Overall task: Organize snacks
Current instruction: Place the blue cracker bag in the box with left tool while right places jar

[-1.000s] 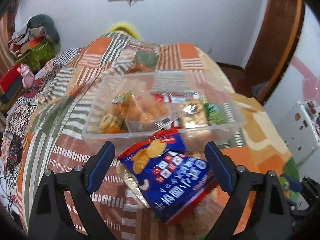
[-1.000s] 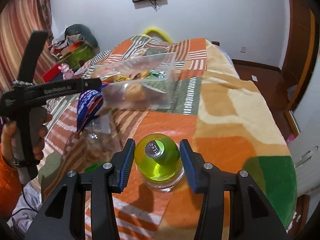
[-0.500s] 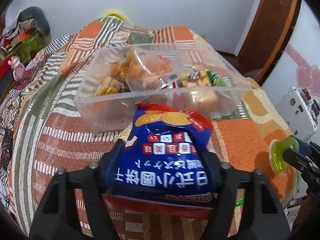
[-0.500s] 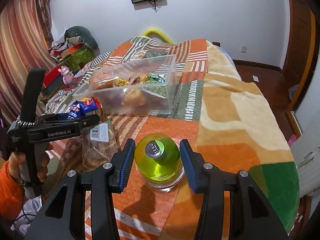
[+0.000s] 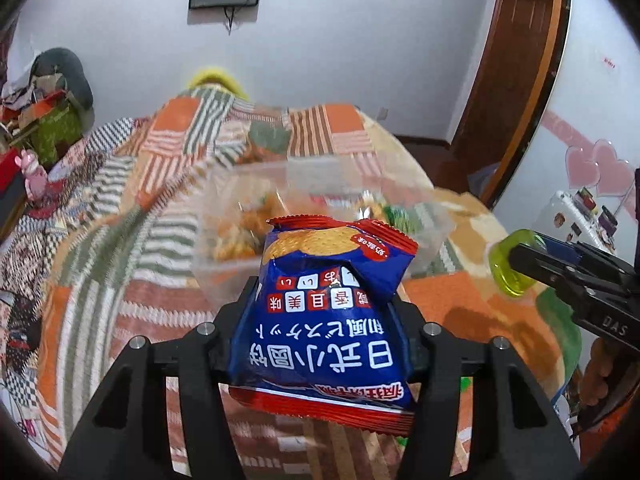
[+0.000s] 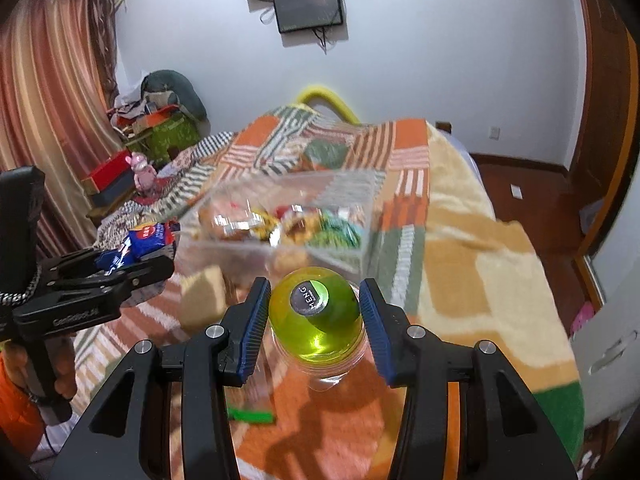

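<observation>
My left gripper (image 5: 324, 304) is shut on a blue and red snack bag (image 5: 332, 312) and holds it lifted above the bed, just short of the clear plastic box (image 5: 224, 216) that holds several snacks. The bag also shows in the right wrist view (image 6: 148, 240), with the left gripper (image 6: 132, 268) at the left. My right gripper (image 6: 314, 320) is shut on a yellow-green jar (image 6: 316, 320) and holds it raised off the blanket. The jar shows at the right in the left wrist view (image 5: 512, 264). The clear box (image 6: 352, 200) lies ahead of the jar.
A patchwork blanket (image 6: 460, 240) in orange, green and cream covers the bed. A clear wrapped snack (image 6: 200, 296) and a green item (image 6: 250, 416) lie on it near the right gripper. Clutter and a red box (image 6: 112, 176) stand at the far left. The bed's edge drops off at the right.
My left gripper closed on the blue snack bag and lifted it off the blanket toward the box. My right gripper raised the yellow-green jar and moved forward.
</observation>
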{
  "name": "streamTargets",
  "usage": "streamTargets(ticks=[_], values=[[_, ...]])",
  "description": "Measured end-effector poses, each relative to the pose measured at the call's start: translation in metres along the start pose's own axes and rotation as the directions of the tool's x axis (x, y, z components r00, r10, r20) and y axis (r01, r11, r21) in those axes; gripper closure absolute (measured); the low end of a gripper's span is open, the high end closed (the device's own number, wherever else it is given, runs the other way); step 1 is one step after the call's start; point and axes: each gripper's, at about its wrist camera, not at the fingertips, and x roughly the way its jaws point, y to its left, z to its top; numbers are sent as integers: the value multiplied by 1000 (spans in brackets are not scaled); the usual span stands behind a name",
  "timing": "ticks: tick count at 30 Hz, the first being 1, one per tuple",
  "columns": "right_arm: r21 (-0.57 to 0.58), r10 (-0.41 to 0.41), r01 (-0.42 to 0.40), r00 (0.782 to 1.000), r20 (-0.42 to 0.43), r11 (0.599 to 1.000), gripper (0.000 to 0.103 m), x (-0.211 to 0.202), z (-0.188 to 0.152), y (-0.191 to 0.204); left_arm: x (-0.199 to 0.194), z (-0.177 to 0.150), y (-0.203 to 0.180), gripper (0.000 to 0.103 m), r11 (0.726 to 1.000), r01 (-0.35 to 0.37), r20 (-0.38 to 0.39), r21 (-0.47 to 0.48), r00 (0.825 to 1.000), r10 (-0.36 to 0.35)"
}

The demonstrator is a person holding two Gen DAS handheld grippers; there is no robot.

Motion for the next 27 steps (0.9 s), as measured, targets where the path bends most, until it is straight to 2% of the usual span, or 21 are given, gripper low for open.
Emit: streamTargets(ticks=[5,12,20,27], values=[[-20,2,-1,999,48,1000,60,10,28,10,-4,23,14,47,1000,-16,48,-7,999,16],[-57,-7,12,997,71,998,60,38,59,21,16,54,37,47,999,-35,67,-18,997,36],[-57,-3,3,1000,10,998,60,92,78,26,67,80,55,47,999,-51,31,-15,998,51],[-61,5,-9,997,-71,998,60,132,79,29,106,83,64,47,999,-38,-26,-28,999,37]])
